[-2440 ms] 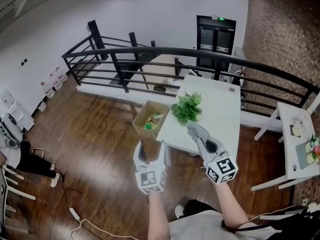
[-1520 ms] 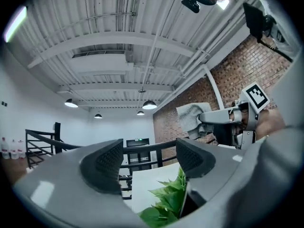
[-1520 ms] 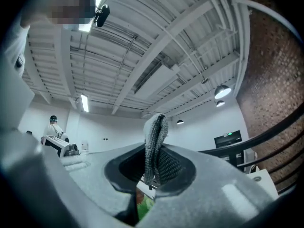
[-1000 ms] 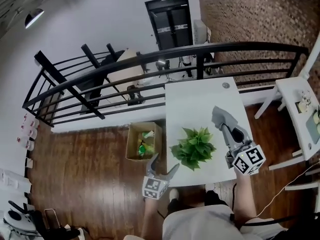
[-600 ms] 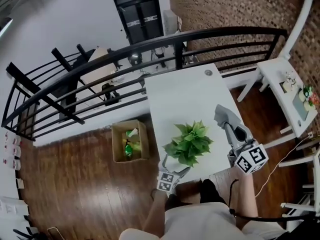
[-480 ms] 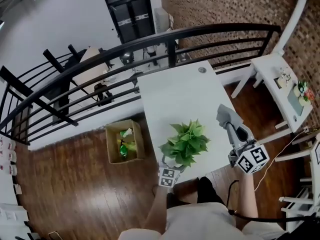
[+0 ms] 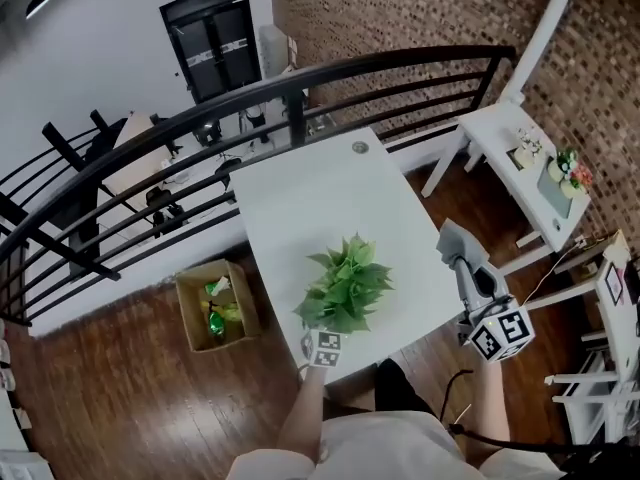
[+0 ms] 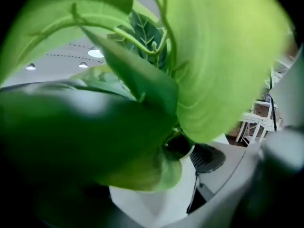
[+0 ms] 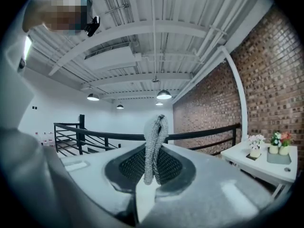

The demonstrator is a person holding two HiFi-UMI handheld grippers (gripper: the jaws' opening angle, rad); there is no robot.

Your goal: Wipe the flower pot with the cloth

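Your left gripper (image 7: 320, 341): jaws apart, just closing, flower pot (image 8: 156, 201) between them.
Your right gripper (image 7: 460, 260): pinching the cloth (image 9: 154, 146), apart from the pot.

Green leaves (image 7: 345, 286), white flower pot (image 8: 156, 204), grey cloth (image 9: 154, 141)

No legible text, labels or numbers anywhere

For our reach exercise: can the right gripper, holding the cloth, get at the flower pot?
Probably yes: the right gripper and cloth hang beside the leaves, bare table between; those leaves overhang the flower pot.
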